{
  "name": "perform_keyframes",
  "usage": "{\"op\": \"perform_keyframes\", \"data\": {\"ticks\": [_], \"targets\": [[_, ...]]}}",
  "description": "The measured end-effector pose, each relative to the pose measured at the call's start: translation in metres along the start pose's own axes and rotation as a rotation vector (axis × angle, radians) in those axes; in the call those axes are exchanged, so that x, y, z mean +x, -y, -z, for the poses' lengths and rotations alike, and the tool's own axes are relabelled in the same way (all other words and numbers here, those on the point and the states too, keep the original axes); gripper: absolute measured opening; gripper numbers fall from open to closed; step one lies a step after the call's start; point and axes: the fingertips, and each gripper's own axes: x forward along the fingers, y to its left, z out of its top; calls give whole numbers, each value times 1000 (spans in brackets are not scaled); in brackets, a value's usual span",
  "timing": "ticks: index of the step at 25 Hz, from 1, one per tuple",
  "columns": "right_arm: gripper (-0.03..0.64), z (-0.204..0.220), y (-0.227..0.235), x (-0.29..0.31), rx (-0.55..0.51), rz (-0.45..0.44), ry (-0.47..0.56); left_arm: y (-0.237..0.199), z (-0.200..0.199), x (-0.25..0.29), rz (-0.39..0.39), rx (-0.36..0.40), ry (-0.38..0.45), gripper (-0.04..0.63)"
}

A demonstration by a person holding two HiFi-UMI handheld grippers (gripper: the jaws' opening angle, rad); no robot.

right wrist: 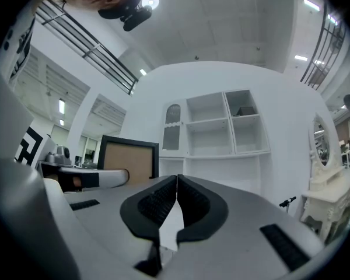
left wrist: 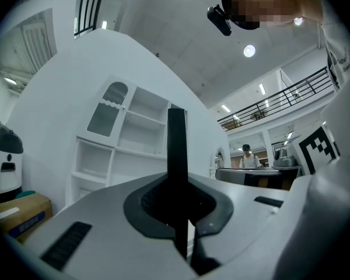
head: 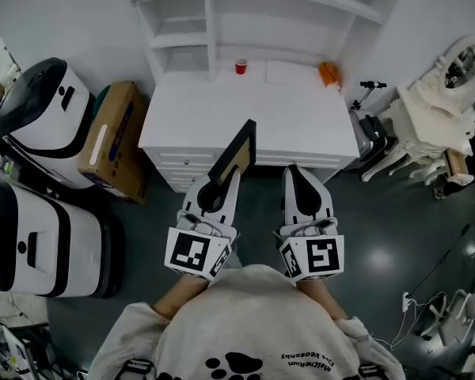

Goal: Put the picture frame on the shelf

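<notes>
White walls [head: 55, 14]; dark glossy floor [head: 384, 240]

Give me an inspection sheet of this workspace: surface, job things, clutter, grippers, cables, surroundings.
Surface: white cabinet top, under open shelves.
Job's things: picture frame, held upright before the cabinet, not yet shelved.
Clutter: red cup and orange item at the top's back.
Grippers: left gripper shut on the picture frame; right gripper shut, empty.
Cables: white cable on the floor, right.
Surroundings: cardboard box and two white machines left; dressing table right.
</notes>
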Motion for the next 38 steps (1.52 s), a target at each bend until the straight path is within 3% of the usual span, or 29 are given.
{"op": "perform_keyframes", "data": {"ticks": [12, 38], "targets": [[34, 16, 13, 82, -10, 94, -12, -71, 11, 64, 92, -14, -4, 26], [34, 28, 45, 148, 1, 83, 5, -99, 27, 121, 135, -20, -5, 26]]}}
